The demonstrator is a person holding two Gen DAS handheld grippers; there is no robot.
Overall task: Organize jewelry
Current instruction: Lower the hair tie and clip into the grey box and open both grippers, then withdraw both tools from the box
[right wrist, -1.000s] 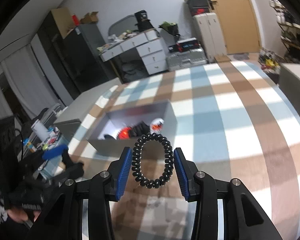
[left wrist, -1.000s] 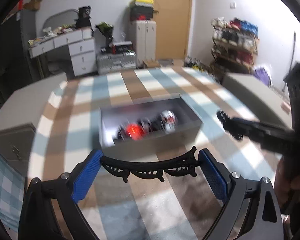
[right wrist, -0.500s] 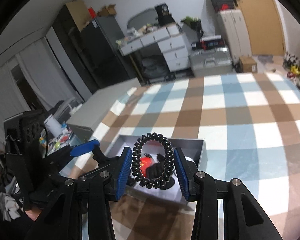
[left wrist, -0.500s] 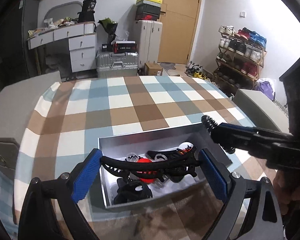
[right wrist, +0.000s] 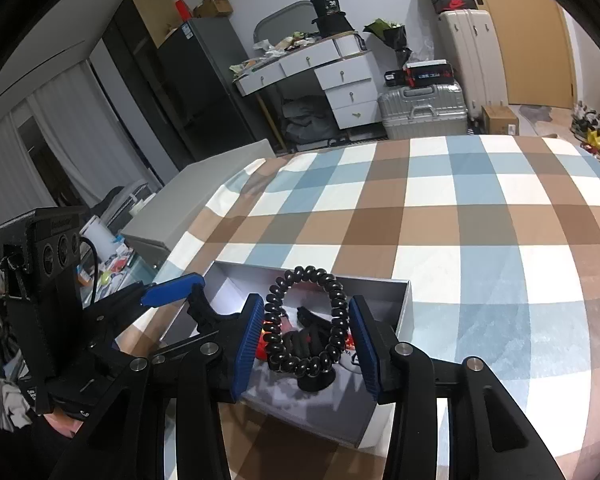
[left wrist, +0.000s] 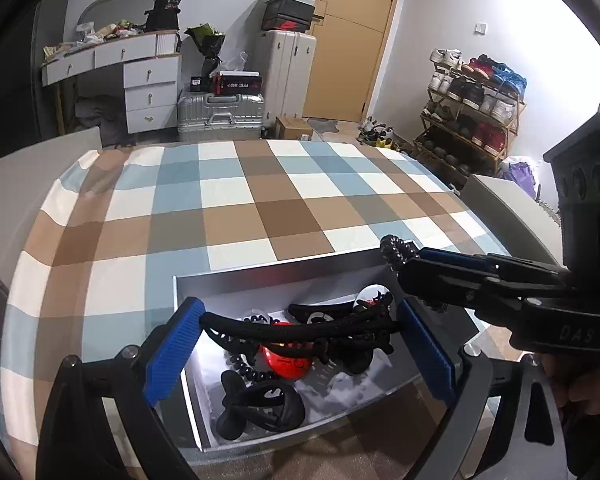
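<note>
Left wrist: now hovering over grey box (left wrist: 260, 276) rather than short of it, left gripper (left wrist: 300, 344) clamping black hair claw (left wrist: 296, 330); right wrist: right gripper (right wrist: 306, 334) holding black spiral hair tie (right wrist: 306, 320) above box, jaws just easing wider, refrigerator (right wrist: 196, 80) showing only here.

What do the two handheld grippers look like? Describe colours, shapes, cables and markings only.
Both are black, angular plastic frames with silver bolt heads at the joints. Each finger carries a long, ribbed blue pad. The right gripper bears embossed letters that read like "DAS" and a boxy black housing with three round holes. The left gripper has the same housing, with a black cable looping beside it.
</note>
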